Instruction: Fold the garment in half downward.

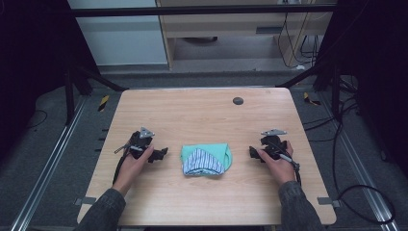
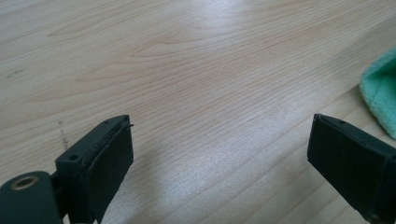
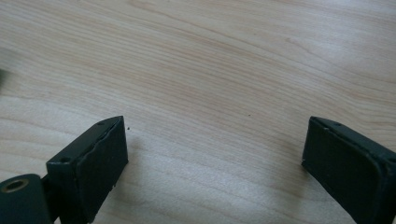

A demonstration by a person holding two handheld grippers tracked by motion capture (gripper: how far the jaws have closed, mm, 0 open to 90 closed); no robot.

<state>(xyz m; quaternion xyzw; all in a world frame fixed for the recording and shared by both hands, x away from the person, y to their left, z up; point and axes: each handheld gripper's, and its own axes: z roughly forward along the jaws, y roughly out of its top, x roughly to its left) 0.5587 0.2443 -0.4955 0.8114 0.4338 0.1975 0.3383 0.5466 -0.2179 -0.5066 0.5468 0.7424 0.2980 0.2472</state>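
— Right, folded cloth (image 1: 207,159) lying flat near the middle of the table (image 1: 202,115), a bit toward the near edge. Mint green outside, striped layer showing on top.

— Left gripper (image 1: 161,154) just beside its left edge, not touching. Jaws spread wide, nothing between them but bare wood. Green corner of the cloth (image 2: 380,91) peeking in at the right of the left gripper view.

— Right gripper (image 1: 252,152) same story on the other side: released, jaws wide, resting near the cloth's rounded right edge, small gap left.

— Handling?

— Probably soft and light. Limp, so likely to sag and unfold if lifted by one layer only. No risk of breaking. Could slide a little on the smooth wood when nudged.

— Where to pinch, then?

— Best guess: at the outer edges, left and right, catching all layers together. Lower jaw slipped under the fold, upper jaw on top. Corners near the front look easiest, since the striped layer ends there.

— Room to move?

— Plenty. Bare wood all round, only a small dark disc (image 1: 238,100) far back, well apart. Near edge of the table fairly close to the cloth, so pulling toward the body worth avoiding. Side edges well apart from both hands.
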